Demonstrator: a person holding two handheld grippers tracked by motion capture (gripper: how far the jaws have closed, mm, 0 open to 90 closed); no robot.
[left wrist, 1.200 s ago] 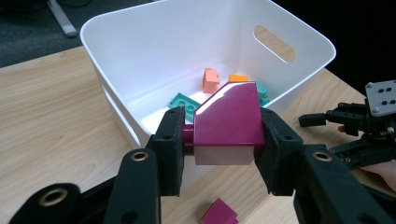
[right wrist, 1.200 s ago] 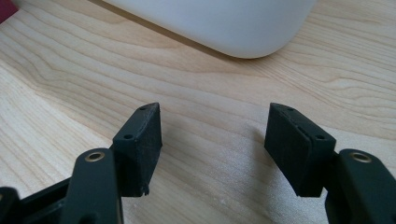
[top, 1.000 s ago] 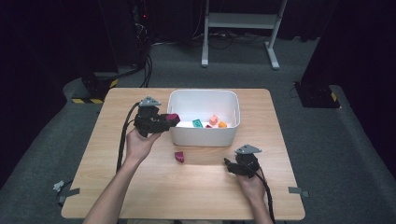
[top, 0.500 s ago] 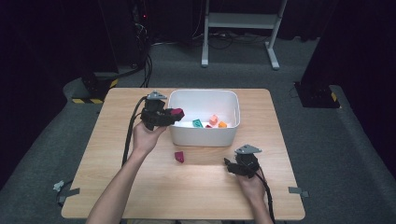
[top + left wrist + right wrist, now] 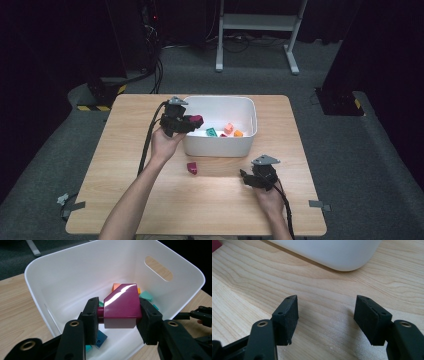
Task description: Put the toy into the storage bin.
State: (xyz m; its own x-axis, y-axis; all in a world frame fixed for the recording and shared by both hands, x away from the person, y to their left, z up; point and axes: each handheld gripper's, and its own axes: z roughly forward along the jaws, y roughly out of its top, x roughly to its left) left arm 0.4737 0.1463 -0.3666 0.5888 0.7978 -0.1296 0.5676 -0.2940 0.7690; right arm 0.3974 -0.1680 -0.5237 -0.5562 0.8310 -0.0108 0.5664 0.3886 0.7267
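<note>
The magenta block [image 5: 121, 305] is clamped between the jaws of my left gripper [image 5: 117, 315], and I hold it above the open white bin [image 5: 62, 270], just inside the near wall. It has a slanted top face and a small peg on one side that touches the jaw pad. In the high view my left gripper [image 5: 186, 121] stands over the left rim of the bin [image 5: 248, 106].

I think the step in hand is to drop this block into the bin. To do it well, I should bring it a little more toward the middle, lower it so it does not bounce, and then open the jaws straight, because the peg could catch on the pad.

My right gripper [image 5: 325, 315] is spread wide with nothing in it, low over the wooden table [image 5: 249, 277] near the bin's rounded corner; in the high view it [image 5: 250, 178] rests in front of the bin. A second magenta piece [image 5: 192, 168] lies on the table between my hands.

In the bin I see an orange block [image 5: 116, 286], teal pieces [image 5: 146, 295] and a blue block [image 5: 101, 337], but my jaws and the held block cover much of the floor, so I cannot count them or tell their shapes
</note>
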